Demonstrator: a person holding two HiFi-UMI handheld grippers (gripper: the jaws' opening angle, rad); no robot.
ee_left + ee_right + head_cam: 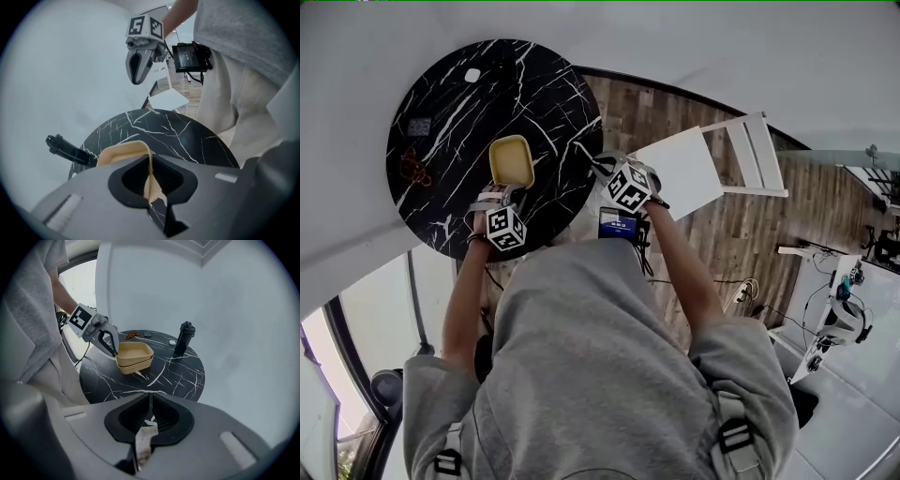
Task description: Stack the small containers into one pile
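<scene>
Two tan containers point(134, 357) sit nested in one pile on the round black marble table point(180, 376); in the head view the pile point(512, 161) is near the table's front edge. My left gripper point(508, 190) is shut on the near rim of the top container point(119, 152), and the thin tan wall runs between its jaws point(150, 161). In the right gripper view the left gripper point(114, 351) shows pinching that rim. My right gripper point(602, 167) hangs in the air beside the table's right edge, well off the pile. Its jaws point(150, 401) are shut on nothing.
A black bottle point(183, 338) stands at the far side of the table. A small brown object point(132, 335) and a white disc point(172, 342) lie near it. A white chair point(703, 169) stands on the wooden floor right of the table.
</scene>
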